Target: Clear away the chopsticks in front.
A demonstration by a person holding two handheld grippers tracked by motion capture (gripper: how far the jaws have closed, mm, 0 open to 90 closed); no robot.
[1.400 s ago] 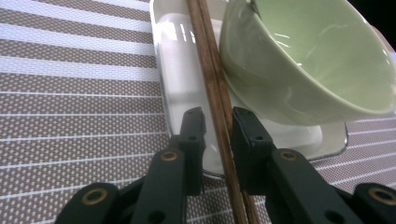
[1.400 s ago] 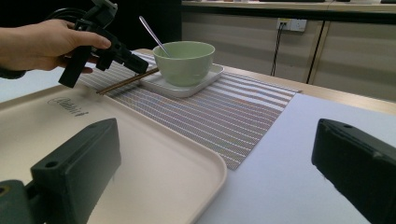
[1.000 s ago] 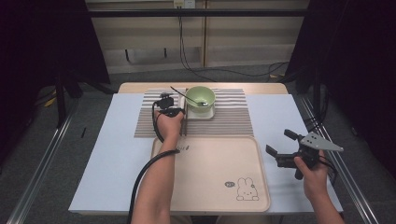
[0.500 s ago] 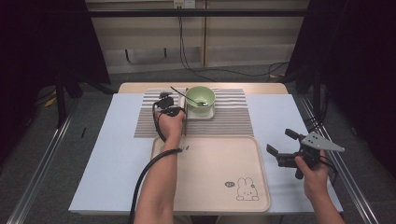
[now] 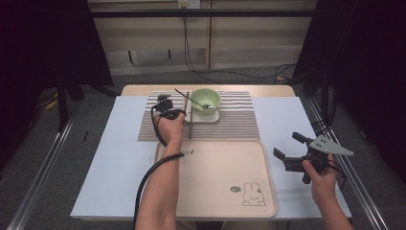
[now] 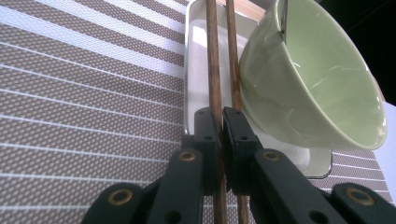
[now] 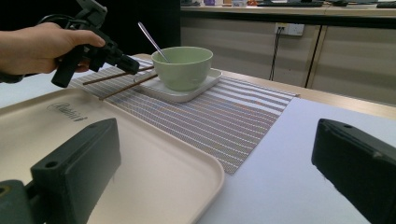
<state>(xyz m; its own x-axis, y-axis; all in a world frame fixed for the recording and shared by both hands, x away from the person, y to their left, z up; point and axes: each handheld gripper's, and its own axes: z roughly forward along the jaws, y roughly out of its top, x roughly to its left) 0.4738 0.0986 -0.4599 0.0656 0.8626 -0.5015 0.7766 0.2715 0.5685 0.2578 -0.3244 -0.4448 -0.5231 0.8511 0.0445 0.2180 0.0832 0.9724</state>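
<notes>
Two chopsticks (image 5: 188, 115) lie side by side just left of a green bowl (image 5: 205, 101), the landmark here. High view: the bowl sits on a white dish (image 5: 216, 118) on a striped placemat (image 5: 239, 122) at the far side of a pale blue table (image 5: 110, 158). The left gripper (image 5: 178, 113) reaches the sticks beside the bowl. A beige tray (image 5: 218, 172) lies nearer the person than the bowl, and the right gripper (image 5: 287, 151) hovers off its right edge, well apart from the bowl. Beyond the table stand pale cabinets with trailing cables.

Left gripper view: the jaws are pinched together on one chopstick (image 6: 215, 93); the second stick (image 6: 233, 70) runs between it and the bowl's wall (image 6: 317, 93).

Right gripper view: its jaws stand wide apart, holding nothing. Past the tray's rim (image 7: 187, 158), the left gripper (image 7: 130, 65) holds one stick (image 7: 114, 76) raised off the mat beside the bowl, where a spoon (image 7: 150, 39) leans.

The grasp looks made; next likely comes a lift clear of the dish rim, without nudging the bowl.
</notes>
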